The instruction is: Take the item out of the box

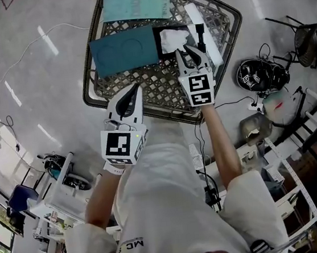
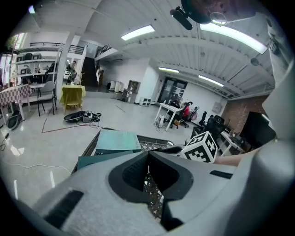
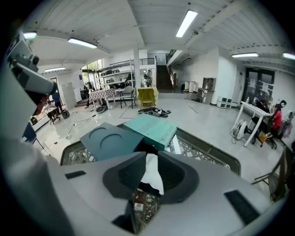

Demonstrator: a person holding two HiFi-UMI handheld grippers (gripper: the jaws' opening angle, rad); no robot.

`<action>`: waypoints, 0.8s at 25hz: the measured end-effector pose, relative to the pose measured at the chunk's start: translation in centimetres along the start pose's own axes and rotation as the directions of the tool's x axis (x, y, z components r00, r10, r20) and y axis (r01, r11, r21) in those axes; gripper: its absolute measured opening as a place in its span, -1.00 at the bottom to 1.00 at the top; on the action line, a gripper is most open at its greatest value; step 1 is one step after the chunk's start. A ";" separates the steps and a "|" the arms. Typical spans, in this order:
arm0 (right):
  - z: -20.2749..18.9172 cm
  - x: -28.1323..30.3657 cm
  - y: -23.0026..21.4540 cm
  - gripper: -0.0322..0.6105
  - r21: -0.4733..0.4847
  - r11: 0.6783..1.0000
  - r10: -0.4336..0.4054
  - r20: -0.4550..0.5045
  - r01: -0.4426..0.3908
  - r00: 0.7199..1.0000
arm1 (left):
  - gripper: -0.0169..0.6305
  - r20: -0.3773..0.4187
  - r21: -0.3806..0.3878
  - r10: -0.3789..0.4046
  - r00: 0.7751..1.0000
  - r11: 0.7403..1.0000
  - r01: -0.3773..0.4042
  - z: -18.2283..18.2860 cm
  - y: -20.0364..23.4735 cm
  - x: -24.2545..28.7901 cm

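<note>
White crumpled item lies in the dark open box inside the lattice basket. The right gripper, far right, pinches it with its jaws narrowed. The left gripper is closed and empty.

Left hand-held gripper jaws together; right hand-held gripper pinching white item.

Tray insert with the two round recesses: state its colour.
The insert is dark teal, seen best in the right gripper view.
</note>
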State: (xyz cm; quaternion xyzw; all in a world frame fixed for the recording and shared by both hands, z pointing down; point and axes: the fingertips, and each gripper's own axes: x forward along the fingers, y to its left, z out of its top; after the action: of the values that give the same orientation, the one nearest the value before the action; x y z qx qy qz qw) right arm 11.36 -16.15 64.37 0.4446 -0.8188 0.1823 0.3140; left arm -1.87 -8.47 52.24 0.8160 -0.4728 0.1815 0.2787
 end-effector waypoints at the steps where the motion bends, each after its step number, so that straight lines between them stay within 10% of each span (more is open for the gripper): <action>1: -0.3 0.5 -0.2 -0.68 -0.019 1.000 0.004 -0.018 -0.004 1.000 | -0.88 -0.004 0.001 -0.005 1.000 1.000 0.005 -0.1 -0.1 0.4; 20: -5.3 8.5 -1.7 -0.68 -0.207 0.969 0.066 -0.318 -0.137 0.946 | -0.88 -0.060 -0.007 -0.008 0.998 1.000 0.007 -2.8 1.0 4.7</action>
State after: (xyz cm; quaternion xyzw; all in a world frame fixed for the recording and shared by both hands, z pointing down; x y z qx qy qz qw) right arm 11.18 -19.26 74.08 0.3291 -0.7970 0.1710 0.4767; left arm -0.56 -10.23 57.31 0.8110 -0.4617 0.2033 0.2964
